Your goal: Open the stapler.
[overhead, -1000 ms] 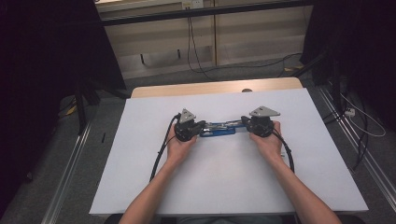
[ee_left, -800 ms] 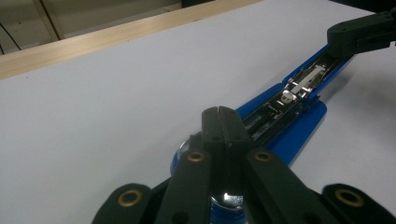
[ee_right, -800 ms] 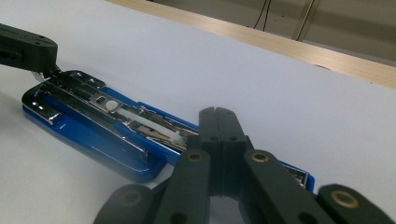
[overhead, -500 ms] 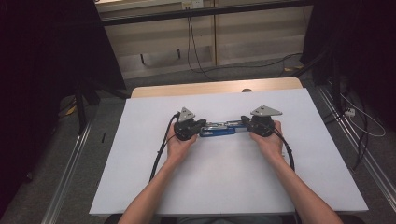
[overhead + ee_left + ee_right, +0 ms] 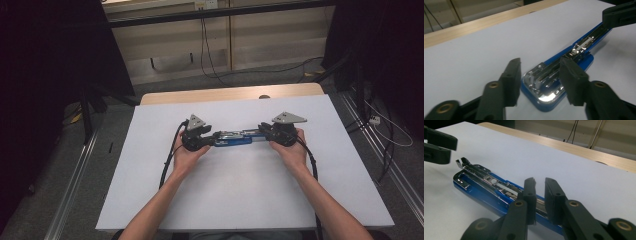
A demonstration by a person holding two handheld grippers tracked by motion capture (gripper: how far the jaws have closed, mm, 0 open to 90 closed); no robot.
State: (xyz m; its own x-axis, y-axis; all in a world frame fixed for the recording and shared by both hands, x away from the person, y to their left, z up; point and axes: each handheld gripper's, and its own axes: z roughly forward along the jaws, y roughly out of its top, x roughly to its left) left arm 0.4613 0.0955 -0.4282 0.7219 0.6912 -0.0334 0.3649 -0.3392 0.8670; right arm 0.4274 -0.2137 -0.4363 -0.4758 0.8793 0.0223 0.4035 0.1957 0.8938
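Blue stapler [image 5: 234,139] lies flat mid-worktop [image 5: 250,200], between your grippers. Left gripper [image 5: 540,75] fingers have just been opening — now apart, straddling the chrome end, not pressing. Right gripper [image 5: 539,195] fingers narrow, just loosening. Stiff, slick metal — take the blue base.

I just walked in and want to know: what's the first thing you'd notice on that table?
A blue stapler lies in the middle of the white table, its shiny metal insides showing. The left gripper sits at one end, its jaws just opening and apart around that end. The right gripper sits at the other end, jaws slightly apart.
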